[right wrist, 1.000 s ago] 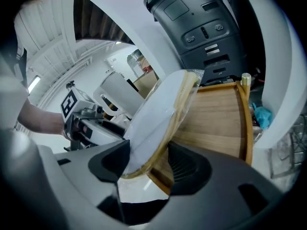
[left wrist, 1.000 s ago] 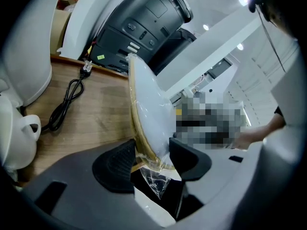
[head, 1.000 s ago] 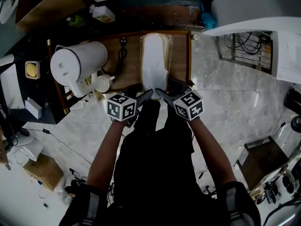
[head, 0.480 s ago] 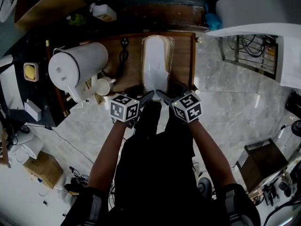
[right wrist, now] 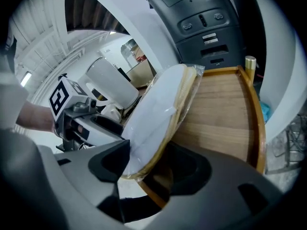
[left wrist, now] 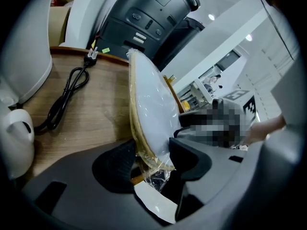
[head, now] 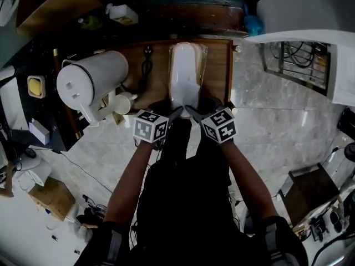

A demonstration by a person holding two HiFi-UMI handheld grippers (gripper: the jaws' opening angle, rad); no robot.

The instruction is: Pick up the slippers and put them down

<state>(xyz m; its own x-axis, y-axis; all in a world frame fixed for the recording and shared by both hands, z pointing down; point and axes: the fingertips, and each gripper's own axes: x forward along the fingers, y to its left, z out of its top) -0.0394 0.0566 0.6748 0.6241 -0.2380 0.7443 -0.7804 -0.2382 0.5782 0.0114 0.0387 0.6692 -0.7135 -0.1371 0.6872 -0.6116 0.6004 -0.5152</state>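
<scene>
A pair of white slippers (head: 184,76) wrapped in clear plastic lies lengthwise on the wooden table (head: 216,71), heel end toward me. My left gripper (head: 174,115) and right gripper (head: 192,113) meet at that near end, one from each side. In the left gripper view the pack (left wrist: 148,104) stands on edge between the jaws of the left gripper (left wrist: 156,159), pads against both faces. In the right gripper view the pack (right wrist: 158,114) is likewise pinched in the right gripper (right wrist: 153,164), above the table (right wrist: 225,114).
A big white jug (head: 91,79) and a white cup (head: 123,100) stand at the table's left. A black cable with plug (head: 145,65) lies between jug and slippers, also visible as the cable (left wrist: 67,92). A raised wooden rim (right wrist: 256,114) bounds the table's right side. Marble floor surrounds it.
Both grippers have sunk a little together with the near end of the slipper pack. The jaws look unchanged.
</scene>
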